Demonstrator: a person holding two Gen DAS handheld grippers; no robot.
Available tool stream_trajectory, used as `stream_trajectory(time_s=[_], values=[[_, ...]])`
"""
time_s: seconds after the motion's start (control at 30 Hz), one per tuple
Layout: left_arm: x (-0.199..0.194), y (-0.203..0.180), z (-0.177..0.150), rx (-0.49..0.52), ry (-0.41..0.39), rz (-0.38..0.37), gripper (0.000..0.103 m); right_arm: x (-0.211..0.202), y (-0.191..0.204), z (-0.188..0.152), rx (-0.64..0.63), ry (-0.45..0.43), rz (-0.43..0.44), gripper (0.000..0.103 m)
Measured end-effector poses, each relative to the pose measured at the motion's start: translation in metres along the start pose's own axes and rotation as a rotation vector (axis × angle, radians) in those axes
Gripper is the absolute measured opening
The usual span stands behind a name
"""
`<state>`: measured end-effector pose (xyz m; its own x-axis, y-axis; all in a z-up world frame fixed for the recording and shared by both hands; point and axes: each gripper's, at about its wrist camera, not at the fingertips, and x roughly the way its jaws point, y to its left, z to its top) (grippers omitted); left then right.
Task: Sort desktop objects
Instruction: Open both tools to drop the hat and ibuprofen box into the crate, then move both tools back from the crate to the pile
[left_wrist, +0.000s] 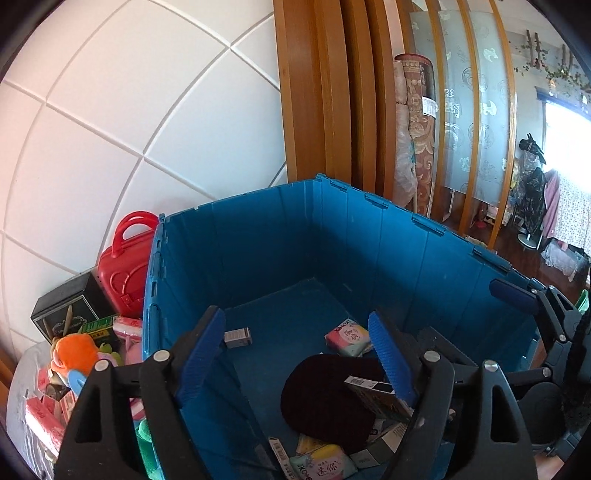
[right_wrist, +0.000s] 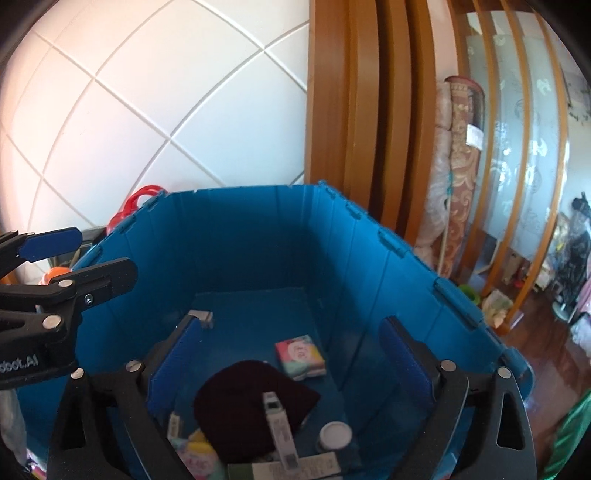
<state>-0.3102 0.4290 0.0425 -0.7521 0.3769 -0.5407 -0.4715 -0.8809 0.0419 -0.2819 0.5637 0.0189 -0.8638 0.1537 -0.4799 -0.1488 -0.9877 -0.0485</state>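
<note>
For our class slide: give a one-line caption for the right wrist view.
Open right gripper above a blue crate holding a dark hat and small packets.

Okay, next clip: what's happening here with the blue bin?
A person is sorting small items into a blue crate. Both the left gripper and the right gripper hang over it with jaws open and nothing between them. Inside lie a dark knit hat, pastel tissue packs, small boxes and a white-lidded jar. More clutter, including a red case, waits outside on the left.
</note>
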Motion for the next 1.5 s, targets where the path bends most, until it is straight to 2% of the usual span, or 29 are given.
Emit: stream_trajectory(time_s=[0.07, 0.17, 0.3, 0.7, 1.1, 1.2, 1.4, 1.5], values=[[0.002, 0.006, 0.000, -0.034, 0.013, -0.012, 0.080, 0.000, -0.001, 0.000, 0.003, -0.004, -0.010, 0.103], [0.003, 0.009, -0.001, -0.064, 0.019, 0.005, 0.080, 0.002, -0.004, -0.001, 0.012, -0.004, -0.010, 0.103], [0.003, 0.005, -0.002, -0.044, 0.015, 0.017, 0.080, 0.012, -0.006, -0.005, 0.028, 0.017, -0.005, 0.103], [0.003, 0.001, -0.002, -0.028, -0.006, 0.025, 0.080, 0.013, -0.001, -0.016, 0.031, -0.049, -0.044, 0.103], [-0.001, -0.001, -0.003, -0.018, -0.042, 0.044, 0.080, 0.008, -0.002, -0.016, 0.034, -0.083, -0.030, 0.103], [-0.006, -0.002, -0.004, -0.020, -0.073, 0.052, 0.080, 0.009, -0.002, -0.014, 0.030, -0.065, -0.032, 0.103], [-0.036, -0.005, -0.018, 0.013, -0.227, 0.065, 0.080, 0.012, -0.003, -0.018, 0.088, 0.023, 0.001, 0.103], [-0.053, 0.000, -0.026, 0.016, -0.237, 0.086, 0.080, 0.001, 0.005, -0.024, 0.092, 0.020, 0.021, 0.103]])
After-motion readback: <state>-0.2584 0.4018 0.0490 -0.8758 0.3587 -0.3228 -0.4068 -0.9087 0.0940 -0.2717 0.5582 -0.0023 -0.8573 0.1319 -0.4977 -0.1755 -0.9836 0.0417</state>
